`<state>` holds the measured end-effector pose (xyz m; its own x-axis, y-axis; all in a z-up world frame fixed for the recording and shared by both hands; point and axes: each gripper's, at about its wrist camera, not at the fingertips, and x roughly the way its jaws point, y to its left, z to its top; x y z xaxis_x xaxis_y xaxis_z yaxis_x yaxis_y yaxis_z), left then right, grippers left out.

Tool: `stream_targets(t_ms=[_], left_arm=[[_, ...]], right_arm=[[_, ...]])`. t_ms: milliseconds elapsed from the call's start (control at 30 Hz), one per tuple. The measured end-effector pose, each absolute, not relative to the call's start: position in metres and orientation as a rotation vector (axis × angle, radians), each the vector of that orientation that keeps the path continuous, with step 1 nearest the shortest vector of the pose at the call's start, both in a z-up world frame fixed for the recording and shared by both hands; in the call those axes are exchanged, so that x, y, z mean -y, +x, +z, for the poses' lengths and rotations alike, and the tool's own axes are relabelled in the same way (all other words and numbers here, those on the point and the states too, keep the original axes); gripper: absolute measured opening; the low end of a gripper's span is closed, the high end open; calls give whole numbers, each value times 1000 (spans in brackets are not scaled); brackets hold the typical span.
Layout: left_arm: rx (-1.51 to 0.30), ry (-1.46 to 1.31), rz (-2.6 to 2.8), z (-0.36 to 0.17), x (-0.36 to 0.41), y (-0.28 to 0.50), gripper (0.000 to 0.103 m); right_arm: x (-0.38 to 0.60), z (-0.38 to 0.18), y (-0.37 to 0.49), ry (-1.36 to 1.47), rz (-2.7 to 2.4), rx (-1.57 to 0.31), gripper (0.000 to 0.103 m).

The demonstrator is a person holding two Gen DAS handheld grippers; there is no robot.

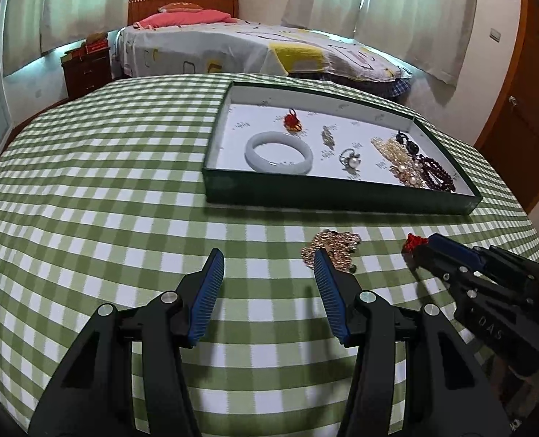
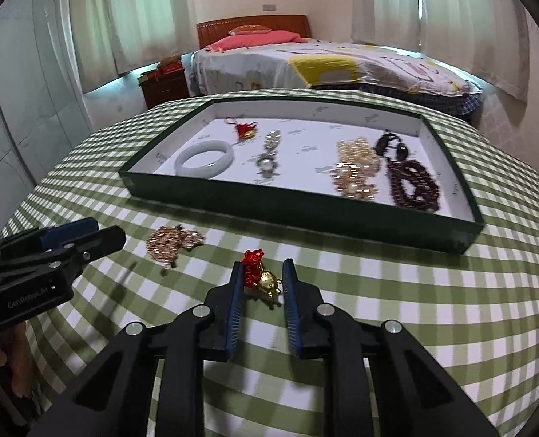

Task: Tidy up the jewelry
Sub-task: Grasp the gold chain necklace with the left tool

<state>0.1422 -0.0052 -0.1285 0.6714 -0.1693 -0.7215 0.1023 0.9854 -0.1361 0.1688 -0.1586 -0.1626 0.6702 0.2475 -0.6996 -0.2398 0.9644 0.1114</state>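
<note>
- Left wrist view: the left tongs [image 1: 265, 258] hang wide apart over the checked surface [image 1: 105, 189], gripping nothing. The gold chain [image 1: 333, 249] lies at 1 o'clock, just by the right finger. The tray [image 1: 342, 198] at 12 o'clock already holds sorted pieces, like the white bangle [image 1: 279, 152].
- Right wrist view: the right tongs [image 2: 262, 273] are partly apart, straddling the red-and-gold charm [image 2: 260, 277], probably for a pickup; tray beyond at 12 o'clock.

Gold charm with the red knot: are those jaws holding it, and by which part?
Not held yet. The right gripper has its jaws open around the gold charm on the tablecloth.
</note>
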Motion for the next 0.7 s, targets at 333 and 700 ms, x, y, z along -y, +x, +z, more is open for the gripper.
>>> stream_targets(t_ms=[333,700], left_arm=[[-838,-86,-222,-131,29,153,50],[-867,-52,-248,-140,47,173,39]], right_arm=[[191,-159,168,57,209,-777,22],[195,-163,170,75,212,-787,22]])
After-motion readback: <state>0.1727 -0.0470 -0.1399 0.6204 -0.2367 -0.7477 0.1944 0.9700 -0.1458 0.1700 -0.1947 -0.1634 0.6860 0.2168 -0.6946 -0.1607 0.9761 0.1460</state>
